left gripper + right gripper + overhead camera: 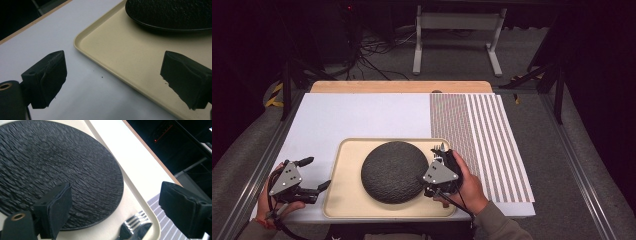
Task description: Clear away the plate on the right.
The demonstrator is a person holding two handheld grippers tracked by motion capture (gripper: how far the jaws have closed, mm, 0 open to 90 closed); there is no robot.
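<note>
With jaws spread wide, the right gripper (438,150) hovers over a shiny metal fork (133,227) beside the round black textured plate (394,171) on the beige plastic tray (343,150); closing off-centre could skid the fork against the tray rim, while the left gripper (318,175), also wide, waits at the tray's left edge.

**A lab bench rigged for recording, not a dining room**

The white table (362,115) stands in a dark room with grey carpet. Beyond the table's far edge, loose black cables (372,50) sprawl over the floor beside the legs of a white metal frame (457,37). Metal rails (257,170) run along the table's left and right sides, and yellow-black hazard tape (274,95) marks a post off its far left corner. A striped mat (482,140) covers the table's right part
</note>
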